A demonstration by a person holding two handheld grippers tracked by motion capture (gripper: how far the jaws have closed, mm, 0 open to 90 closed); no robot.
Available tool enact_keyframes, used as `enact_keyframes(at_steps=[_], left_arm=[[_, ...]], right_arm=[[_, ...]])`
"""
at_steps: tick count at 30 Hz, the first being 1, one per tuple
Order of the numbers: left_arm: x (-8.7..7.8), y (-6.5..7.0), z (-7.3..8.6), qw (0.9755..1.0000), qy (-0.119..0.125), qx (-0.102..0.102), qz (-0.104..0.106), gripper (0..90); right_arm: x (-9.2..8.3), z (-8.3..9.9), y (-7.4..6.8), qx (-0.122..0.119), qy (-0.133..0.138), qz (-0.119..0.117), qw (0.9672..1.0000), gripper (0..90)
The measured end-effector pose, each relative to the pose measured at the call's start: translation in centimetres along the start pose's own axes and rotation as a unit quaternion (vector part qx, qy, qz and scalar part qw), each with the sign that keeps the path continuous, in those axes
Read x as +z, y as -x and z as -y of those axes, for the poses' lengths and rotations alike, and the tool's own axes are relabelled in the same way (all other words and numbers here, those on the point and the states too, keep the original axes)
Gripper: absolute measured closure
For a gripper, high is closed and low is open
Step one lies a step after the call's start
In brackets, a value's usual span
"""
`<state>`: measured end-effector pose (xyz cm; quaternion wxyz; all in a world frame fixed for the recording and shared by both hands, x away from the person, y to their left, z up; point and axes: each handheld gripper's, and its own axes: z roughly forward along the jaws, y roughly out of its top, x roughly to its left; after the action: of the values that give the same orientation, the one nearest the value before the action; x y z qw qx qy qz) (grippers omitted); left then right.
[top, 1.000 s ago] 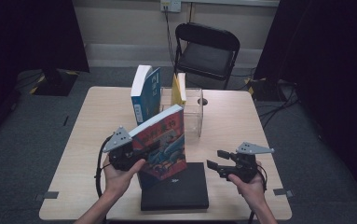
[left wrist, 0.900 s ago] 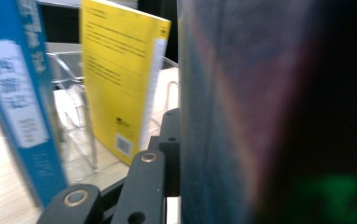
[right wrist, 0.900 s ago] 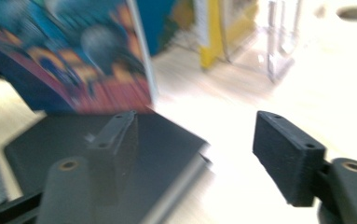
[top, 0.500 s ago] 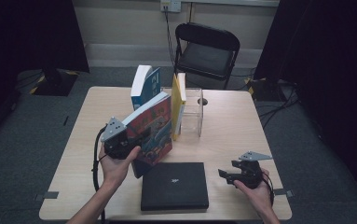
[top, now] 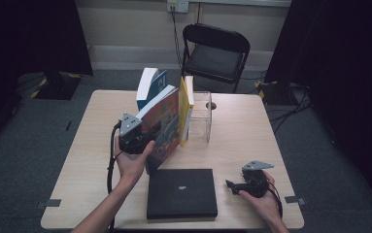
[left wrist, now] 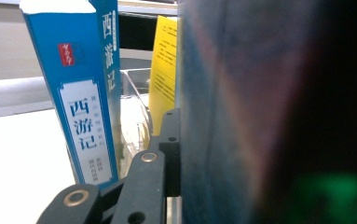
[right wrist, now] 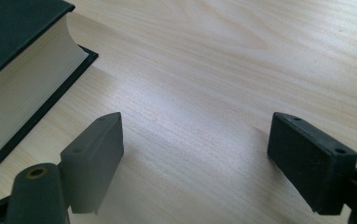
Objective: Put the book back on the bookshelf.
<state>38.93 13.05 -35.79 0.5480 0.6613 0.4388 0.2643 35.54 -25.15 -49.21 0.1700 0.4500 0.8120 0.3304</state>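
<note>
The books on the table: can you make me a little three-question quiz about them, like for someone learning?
1. True or false: the black book stands upright.
2. Which gripper holds the colourful book? A) left gripper B) right gripper
3. What stands between the colourful book and the clear box?

Key
1. False, it lies flat on the table.
2. A; the right one is open, its jaws just widened with nothing between them.
3. The yellow book.
</note>
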Motion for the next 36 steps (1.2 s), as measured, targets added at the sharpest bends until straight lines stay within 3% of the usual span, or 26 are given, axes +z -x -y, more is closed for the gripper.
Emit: enact_keyframes(at_steps=[5, 9, 17, 20, 24, 28, 31, 36], left_arm=[[1.0, 0.6, -0.4, 0.9997, 0.002, 0.020, -0.017, 74.7], [1.9, 0.5, -0.6, 0.9995, 0.005, -0.001, -0.031, 74.7], [3.7, 0.7, -0.3, 0.9979, 0.010, 0.010, -0.063, 74.7], [4.5, 0.7, -0.2, 0.9974, 0.012, 0.001, -0.071, 74.7], [5.6, 0.6, -0.2, 0.9966, 0.009, 0.004, -0.081, 74.7], [6.4, 0.6, -0.2, 0.9952, 0.018, -0.014, -0.096, 74.7], [7.0, 0.9, -0.2, 0.9946, 0.017, -0.003, -0.103, 74.7], [8.2, 0.9, -0.2, 0.9937, 0.016, -0.007, -0.111, 74.7]], right_arm=[[0.4, 0.1, -0.2, -0.006, 0.010, 0.013, 0.9999, 13.5], [0.5, 0.6, -0.1, -0.010, 0.031, 0.009, 0.9994, 13.0], [0.5, 0.6, -0.2, -0.011, 0.031, 0.009, 0.9994, 12.9], [0.5, 0.6, -0.2, -0.011, 0.031, 0.008, 0.9994, 12.9], [0.5, 0.6, -0.3, -0.012, 0.030, 0.007, 0.9994, 12.9], [0.5, 0.6, -0.3, -0.014, 0.030, 0.006, 0.9994, 13.0], [0.5, 0.6, -0.3, -0.015, 0.030, 0.005, 0.9994, 12.9], [0.5, 0.6, -0.3, -0.016, 0.030, 0.004, 0.9994, 13.0]])
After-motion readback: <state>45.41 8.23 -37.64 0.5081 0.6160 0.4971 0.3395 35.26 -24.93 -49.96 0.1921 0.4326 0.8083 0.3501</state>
